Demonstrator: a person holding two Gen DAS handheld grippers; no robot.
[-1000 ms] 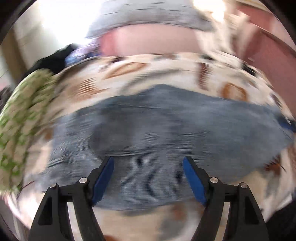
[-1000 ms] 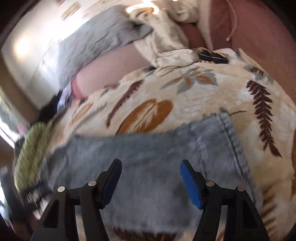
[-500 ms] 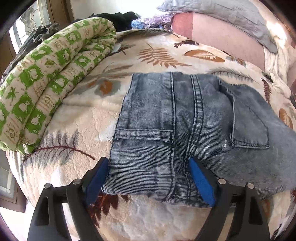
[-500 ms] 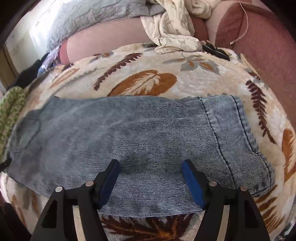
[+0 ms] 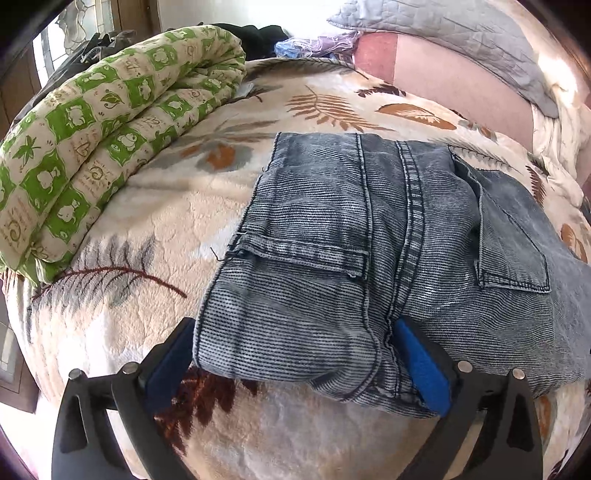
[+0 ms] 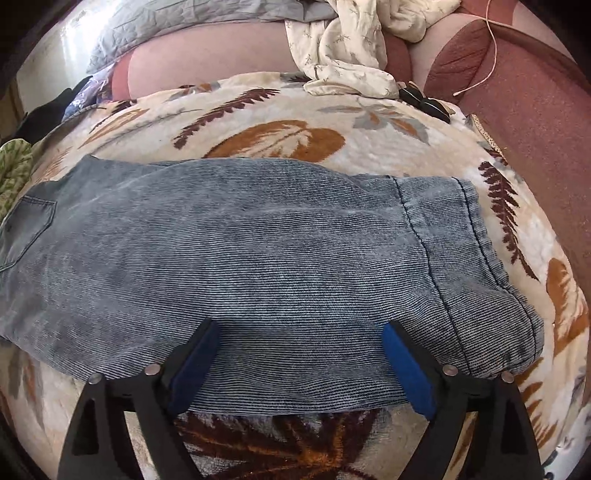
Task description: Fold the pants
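The left wrist view shows the waist end of the pants (image 5: pixel 369 240): the waistband edge, a centre seam and two back pockets, one with its top edge frayed. To the left of them in this view a rolled green-and-cream quilt (image 5: pixel 103 133) lies along the bed's edge, and a grey pillow (image 5: pixel 443 33) rests at the far side. The right wrist view shows instead the leg end, with the stitched hem (image 6: pixel 476 240) at the right, a crumpled white cloth (image 6: pixel 343 48) beyond the pants, and a maroon headboard (image 6: pixel 528 103) with a thin cord hanging over it.

The pants are faded blue ribbed denim, lying flat and folded lengthwise on a cream blanket (image 5: pixel 177 206) printed with brown and orange leaves, which covers the bed. Their near edge runs just ahead of both grippers.

The left gripper (image 5: pixel 291 354) stands wide open, its jaws having just been opening; the near waist corner of the pants lies between its blue pads, which do not press on the cloth. The right gripper (image 6: pixel 299 358) is also wide open, its jaws likewise just opening, with the near edge of the leg between them and nothing gripped.
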